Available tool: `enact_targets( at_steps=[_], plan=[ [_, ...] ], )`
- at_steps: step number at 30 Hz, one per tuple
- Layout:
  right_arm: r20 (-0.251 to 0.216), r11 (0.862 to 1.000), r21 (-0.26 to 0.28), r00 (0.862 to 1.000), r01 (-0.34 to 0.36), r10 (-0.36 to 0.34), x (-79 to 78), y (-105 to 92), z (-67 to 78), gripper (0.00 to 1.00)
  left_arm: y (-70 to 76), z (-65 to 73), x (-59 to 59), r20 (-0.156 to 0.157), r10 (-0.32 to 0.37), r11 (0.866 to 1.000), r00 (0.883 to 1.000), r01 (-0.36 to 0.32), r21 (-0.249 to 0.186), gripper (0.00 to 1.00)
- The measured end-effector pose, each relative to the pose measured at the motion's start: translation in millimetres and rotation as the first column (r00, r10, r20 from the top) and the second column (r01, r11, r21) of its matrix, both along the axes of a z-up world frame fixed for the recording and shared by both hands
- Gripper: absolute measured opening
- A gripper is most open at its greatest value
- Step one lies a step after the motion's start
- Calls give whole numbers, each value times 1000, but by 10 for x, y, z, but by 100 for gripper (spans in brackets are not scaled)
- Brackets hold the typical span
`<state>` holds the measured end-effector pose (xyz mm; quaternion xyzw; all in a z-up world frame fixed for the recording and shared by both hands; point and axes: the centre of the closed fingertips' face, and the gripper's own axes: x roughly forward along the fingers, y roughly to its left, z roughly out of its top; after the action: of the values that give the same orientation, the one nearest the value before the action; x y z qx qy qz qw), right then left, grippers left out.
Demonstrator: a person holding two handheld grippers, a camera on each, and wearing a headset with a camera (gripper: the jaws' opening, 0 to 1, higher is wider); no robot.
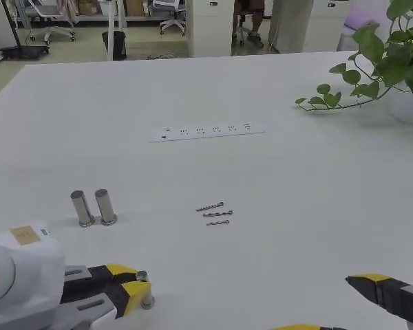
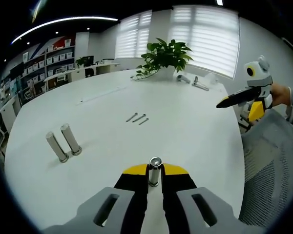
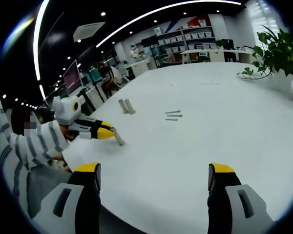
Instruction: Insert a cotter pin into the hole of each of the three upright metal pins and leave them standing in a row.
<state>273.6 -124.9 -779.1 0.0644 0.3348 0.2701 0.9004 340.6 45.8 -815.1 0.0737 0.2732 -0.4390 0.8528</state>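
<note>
Left of cotter pins [image 1: 214, 214]: left gripper [image 2: 155, 179] pinches upright metal pin [image 2: 155, 165]; right gripper [image 3: 154, 170] spread, cotter pins ahead, crosswise.

Head view: high at near edge, facing forward and down over table [image 1: 296, 179]. Left gripper view: low, close to surface, facing plant [image 2: 166, 52]. Right gripper view: low at table edge, facing across. All three share cotter pins [image 1: 215, 214] and two standing pins [image 1: 93, 207].
</note>
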Motion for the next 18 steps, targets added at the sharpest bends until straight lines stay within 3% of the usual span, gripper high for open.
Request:
enact_targets(
  at_steps=[10, 14, 16, 18],
  plan=[
    [4, 1000, -4, 1000, -5, 5, 3, 13, 5, 92, 17, -9, -21, 14, 10, 1000, 1000, -10, 7, 8],
    [3, 1000, -10, 1000, -10, 10, -1, 16, -1, 92, 55, 26, -35, 44, 7, 1000, 999, -8, 18, 13],
    [3, 1000, -12, 1000, -12, 12, -1, 16, -3, 92, 30, 90, -87, 25, -2, 999, 1000, 3, -32, 15],
    [1, 1000, -13, 1000, -14, 14, -1, 14, -9, 92, 40, 155, -132, 37, -9, 999, 999, 11, -52, 21]
  ],
)
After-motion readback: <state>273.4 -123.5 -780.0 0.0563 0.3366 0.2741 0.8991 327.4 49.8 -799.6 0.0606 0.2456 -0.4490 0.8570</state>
